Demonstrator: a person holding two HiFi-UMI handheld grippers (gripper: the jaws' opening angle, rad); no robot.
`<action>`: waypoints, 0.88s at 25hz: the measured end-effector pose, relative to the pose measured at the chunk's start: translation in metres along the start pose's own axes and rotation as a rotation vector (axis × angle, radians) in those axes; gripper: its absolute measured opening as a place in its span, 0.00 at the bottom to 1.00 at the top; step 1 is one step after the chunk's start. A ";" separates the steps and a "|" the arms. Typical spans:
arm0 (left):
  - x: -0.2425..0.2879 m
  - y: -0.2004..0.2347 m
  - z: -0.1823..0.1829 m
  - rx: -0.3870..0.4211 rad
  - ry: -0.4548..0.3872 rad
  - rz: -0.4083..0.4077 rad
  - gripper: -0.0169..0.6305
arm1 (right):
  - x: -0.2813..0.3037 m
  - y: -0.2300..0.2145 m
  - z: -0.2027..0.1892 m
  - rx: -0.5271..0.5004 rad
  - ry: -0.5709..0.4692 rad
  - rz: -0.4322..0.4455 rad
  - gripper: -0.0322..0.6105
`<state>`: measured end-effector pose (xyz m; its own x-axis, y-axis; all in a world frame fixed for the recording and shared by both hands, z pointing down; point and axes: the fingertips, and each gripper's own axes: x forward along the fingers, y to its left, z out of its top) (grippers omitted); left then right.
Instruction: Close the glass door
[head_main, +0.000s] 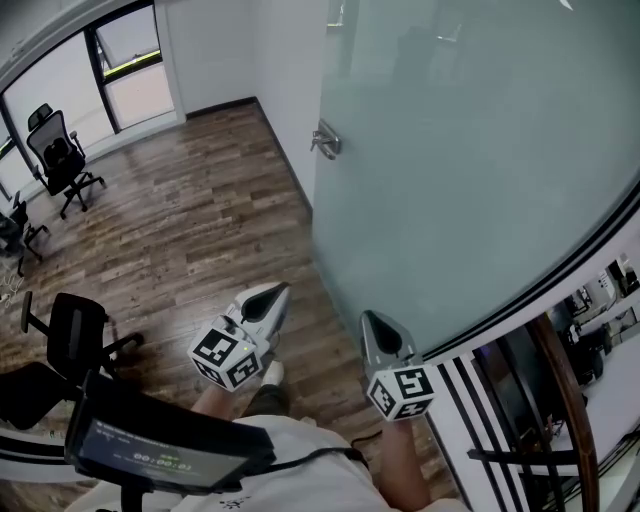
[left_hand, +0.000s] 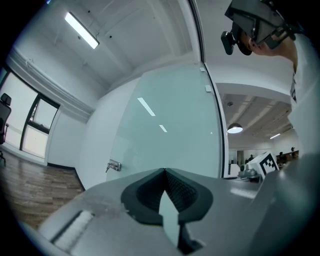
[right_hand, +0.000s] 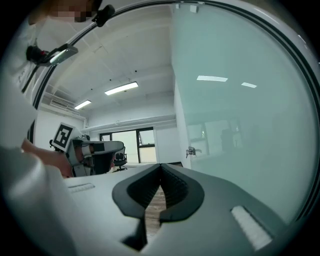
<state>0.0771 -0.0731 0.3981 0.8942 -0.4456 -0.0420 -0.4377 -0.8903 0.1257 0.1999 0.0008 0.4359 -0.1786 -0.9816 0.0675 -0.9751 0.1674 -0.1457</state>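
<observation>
The frosted glass door (head_main: 460, 150) fills the upper right of the head view, and its metal handle (head_main: 325, 142) sits on the door's far left edge. My left gripper (head_main: 275, 292) is held low in front of me, shut and empty, a short way left of the glass. To its right, my right gripper (head_main: 372, 318) is also shut and empty, its tip close to the door's lower part. In the left gripper view the left gripper (left_hand: 164, 171) faces the door (left_hand: 165, 125) and handle (left_hand: 113, 165). Beyond the right gripper (right_hand: 161, 165), the right gripper view shows the door (right_hand: 240, 125) at the right.
A wood floor (head_main: 190, 220) stretches ahead to a white wall (head_main: 280, 60) and windows (head_main: 130, 60). Black office chairs stand at the far left (head_main: 62, 155) and near left (head_main: 70, 335). A black-striped door frame (head_main: 520, 330) runs along the right.
</observation>
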 end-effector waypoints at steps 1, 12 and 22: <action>0.005 0.001 -0.001 0.003 0.002 -0.005 0.03 | 0.003 -0.001 -0.001 -0.008 0.004 0.001 0.06; 0.070 0.075 -0.006 -0.023 0.004 -0.025 0.03 | 0.085 -0.051 0.006 -0.010 0.011 -0.051 0.06; 0.121 0.176 0.014 -0.044 0.002 -0.070 0.03 | 0.200 -0.058 0.027 -0.018 0.036 -0.076 0.06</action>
<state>0.1064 -0.2849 0.4014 0.9227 -0.3823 -0.0498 -0.3699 -0.9142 0.1657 0.2248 -0.2076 0.4308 -0.1082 -0.9877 0.1128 -0.9881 0.0944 -0.1212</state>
